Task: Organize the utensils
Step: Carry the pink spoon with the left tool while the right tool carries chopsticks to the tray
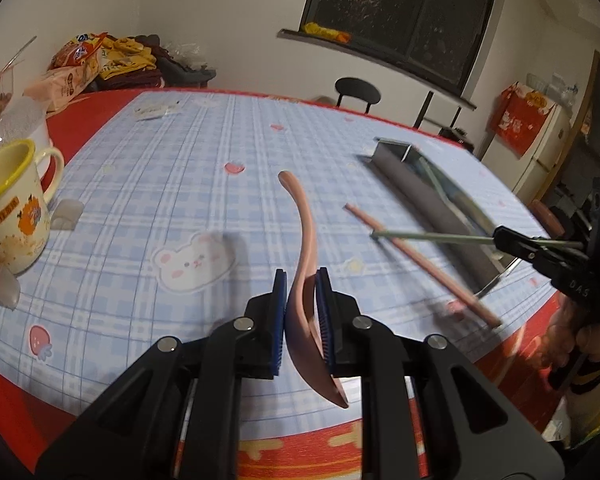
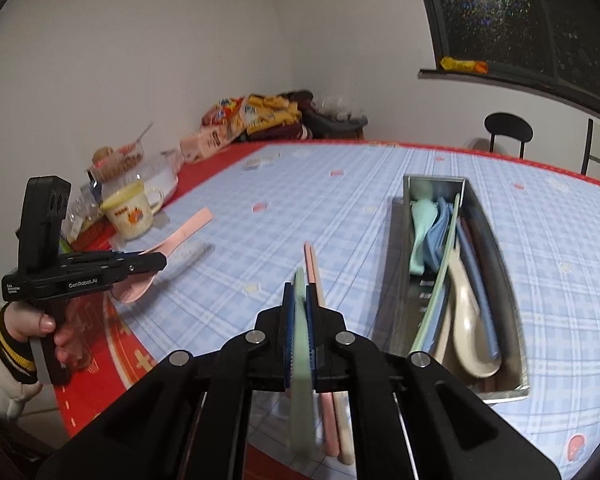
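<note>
Writing on your left gripper [image 2: 162, 261]: "GenRobot.AI" reads along its side in the right wrist view; the smaller print beside it is too small to read.
Writing on your right gripper [image 1: 499, 235]: the letters "DAS" show on its black body.
Writing on the mug [image 1: 12, 204]: an orange label with characters you cannot make out.
Left tongs: pressed onto the pink spoon [image 1: 305, 248], pinching it at the neck just above the bowl, the handle pointing away over the table and the bowl hanging toward you.
Right tongs: pressed together on the green chopstick [image 2: 301, 344], which sticks out past the blue pads [image 2: 288, 328].
Left hand [image 2: 48, 330]: wrapped round the grip, a cream sleeve with yellow and black bands at the wrist; gripper held clear of the tablecloth.
Right hand pose: gripper aimed down over the near edge of the table, just left of the steel tray [image 2: 511, 300].
Tray contents: mint, blue and cream spoons and long chopsticks lying lengthwise.
On the checked tablecloth [image 1: 172, 184]: a pink chopstick [image 1: 419, 264] beneath the green one, left of the tray.
Far left: snack bags [image 2: 252, 116], a clear food tub and the yellow-rimmed mug, well apart from the tray.
</note>
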A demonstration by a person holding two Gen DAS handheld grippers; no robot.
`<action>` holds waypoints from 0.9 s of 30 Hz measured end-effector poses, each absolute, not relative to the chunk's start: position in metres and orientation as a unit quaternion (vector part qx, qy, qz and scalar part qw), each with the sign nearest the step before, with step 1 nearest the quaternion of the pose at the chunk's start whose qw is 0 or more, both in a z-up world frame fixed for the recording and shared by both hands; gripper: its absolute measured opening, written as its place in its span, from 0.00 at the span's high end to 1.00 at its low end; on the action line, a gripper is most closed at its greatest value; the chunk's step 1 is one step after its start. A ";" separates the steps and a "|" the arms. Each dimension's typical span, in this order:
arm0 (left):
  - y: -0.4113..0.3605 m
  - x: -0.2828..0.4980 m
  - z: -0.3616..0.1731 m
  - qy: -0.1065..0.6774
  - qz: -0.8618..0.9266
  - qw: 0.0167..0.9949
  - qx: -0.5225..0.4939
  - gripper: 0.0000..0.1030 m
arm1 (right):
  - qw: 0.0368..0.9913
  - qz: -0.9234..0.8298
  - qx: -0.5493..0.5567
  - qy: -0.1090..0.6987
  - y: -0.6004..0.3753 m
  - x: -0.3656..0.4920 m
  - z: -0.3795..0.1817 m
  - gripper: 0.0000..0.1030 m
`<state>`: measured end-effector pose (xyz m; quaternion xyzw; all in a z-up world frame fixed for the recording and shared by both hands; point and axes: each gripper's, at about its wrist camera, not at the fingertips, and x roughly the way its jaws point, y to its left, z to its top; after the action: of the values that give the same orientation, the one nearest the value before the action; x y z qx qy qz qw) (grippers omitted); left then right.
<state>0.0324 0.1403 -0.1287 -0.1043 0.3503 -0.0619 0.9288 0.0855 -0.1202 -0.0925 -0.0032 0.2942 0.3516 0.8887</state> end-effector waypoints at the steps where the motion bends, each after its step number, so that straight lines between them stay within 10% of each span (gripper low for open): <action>1: 0.139 0.033 -0.125 0.348 -0.066 0.929 -0.107 0.82 | 0.890 0.351 -0.001 0.291 -0.122 0.086 -0.090 0.94; 27: 0.034 0.129 -0.079 0.351 -0.191 0.900 -0.176 0.82 | 0.948 0.271 0.014 0.168 -0.200 0.156 -0.025 0.94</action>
<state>0.1294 0.0343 -0.0785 -0.1758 0.3510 -0.1909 0.8997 0.1557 -0.1996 -0.0245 0.0140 0.1681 0.2710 0.9477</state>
